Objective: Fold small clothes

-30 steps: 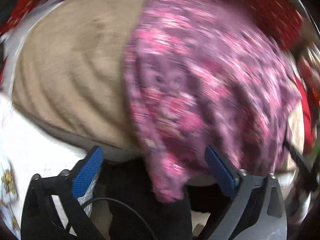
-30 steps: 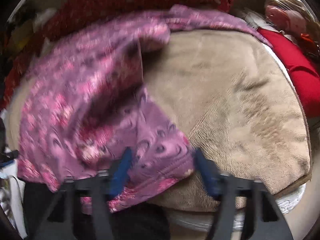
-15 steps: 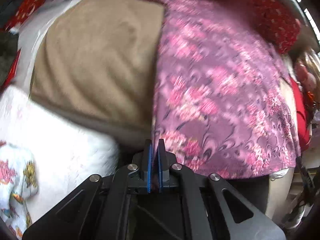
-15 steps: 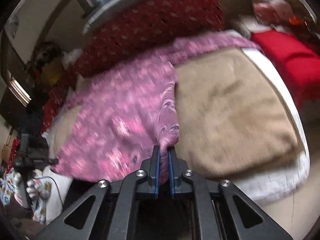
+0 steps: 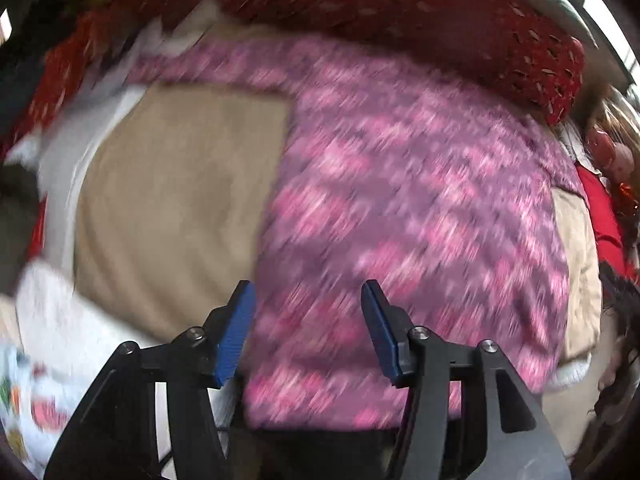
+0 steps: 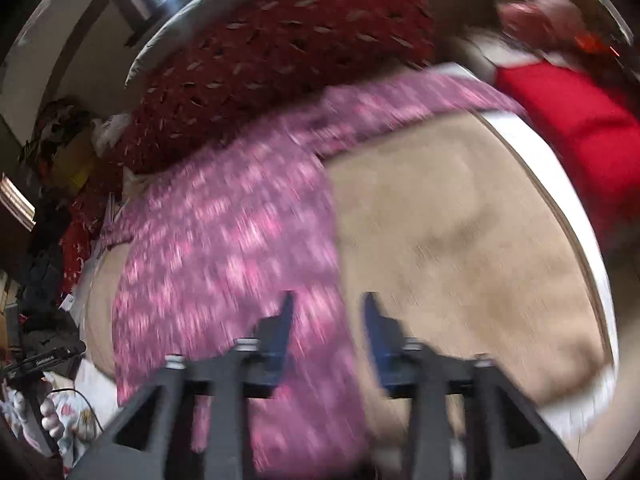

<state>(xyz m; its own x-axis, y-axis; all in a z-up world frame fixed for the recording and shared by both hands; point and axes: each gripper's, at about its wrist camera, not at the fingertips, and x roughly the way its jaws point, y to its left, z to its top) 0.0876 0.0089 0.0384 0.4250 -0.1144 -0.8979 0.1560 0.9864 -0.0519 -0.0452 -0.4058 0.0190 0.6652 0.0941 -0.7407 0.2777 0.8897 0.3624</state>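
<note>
A purple garment with pink flowers point(image 5: 400, 208) lies spread flat on a tan blanket point(image 5: 176, 192); it also shows in the right wrist view point(image 6: 224, 248), with the blanket point(image 6: 460, 240) to its right. My left gripper point(image 5: 306, 320) is open and empty above the garment's near hem. My right gripper point(image 6: 328, 328) is open and empty above the garment's right edge. Both views are blurred by motion.
A dark red patterned cushion point(image 5: 400, 12) lies behind the garment, also seen in the right wrist view point(image 6: 280, 52). A red cloth point(image 6: 572, 120) lies at the right. White printed clothes point(image 5: 36, 380) lie at the near left. Clutter point(image 6: 52, 152) fills the far left.
Both grippers were shut on the garment's near edge half a second ago. Now both are open, and the garment lies flat on the blanket.
</note>
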